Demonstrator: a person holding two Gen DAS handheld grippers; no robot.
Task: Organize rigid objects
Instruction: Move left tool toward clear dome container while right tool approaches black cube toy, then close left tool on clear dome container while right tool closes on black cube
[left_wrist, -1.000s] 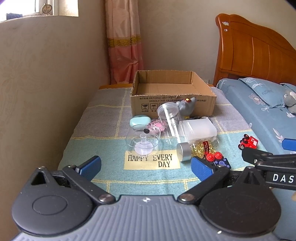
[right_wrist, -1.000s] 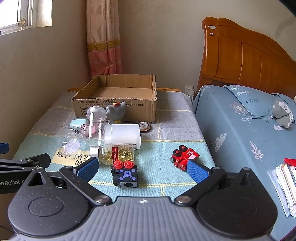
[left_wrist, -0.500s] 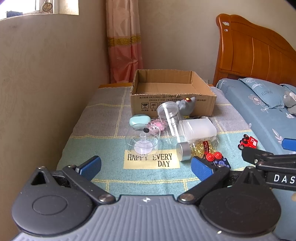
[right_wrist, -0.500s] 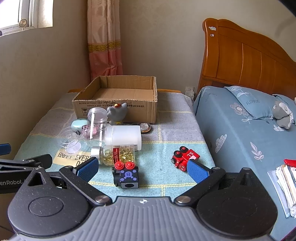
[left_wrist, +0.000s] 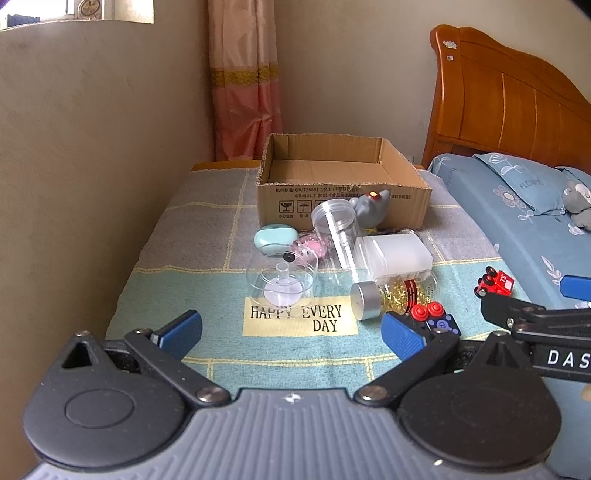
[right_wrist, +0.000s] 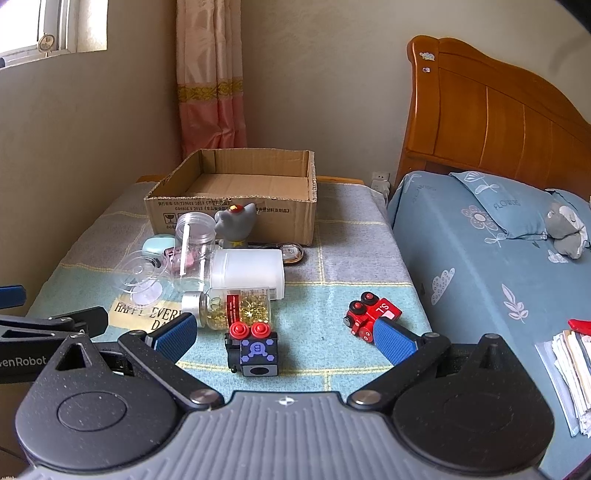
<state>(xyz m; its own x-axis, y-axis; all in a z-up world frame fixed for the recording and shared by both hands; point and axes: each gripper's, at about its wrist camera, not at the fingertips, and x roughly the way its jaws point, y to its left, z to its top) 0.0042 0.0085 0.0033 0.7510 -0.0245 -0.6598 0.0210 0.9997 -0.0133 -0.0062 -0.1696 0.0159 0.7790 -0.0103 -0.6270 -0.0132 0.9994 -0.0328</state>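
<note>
An open cardboard box (left_wrist: 343, 184) (right_wrist: 236, 201) stands at the back of the cloth-covered table. In front of it lie a clear jar (left_wrist: 338, 236), a frosted white container (right_wrist: 245, 273), a bottle of yellow capsules (right_wrist: 236, 308), a clear round lid (left_wrist: 282, 278), a mint case (left_wrist: 275, 238), a grey figurine (right_wrist: 236, 223), a blue block toy with red knobs (right_wrist: 255, 350) and a red toy car (right_wrist: 371, 315). My left gripper (left_wrist: 291, 332) is open and empty near the front edge. My right gripper (right_wrist: 284, 334) is open, with the block toy between its fingers, not touching.
A wall runs along the table's left side. A bed with blue bedding (right_wrist: 480, 258) and a wooden headboard (right_wrist: 498, 122) is to the right. A curtain (left_wrist: 243, 81) hangs behind the box. Papers (right_wrist: 569, 369) lie on the bed at the right.
Both grippers have moved slightly forward toward the objects. The objects have not moved, and both grippers stay open.
</note>
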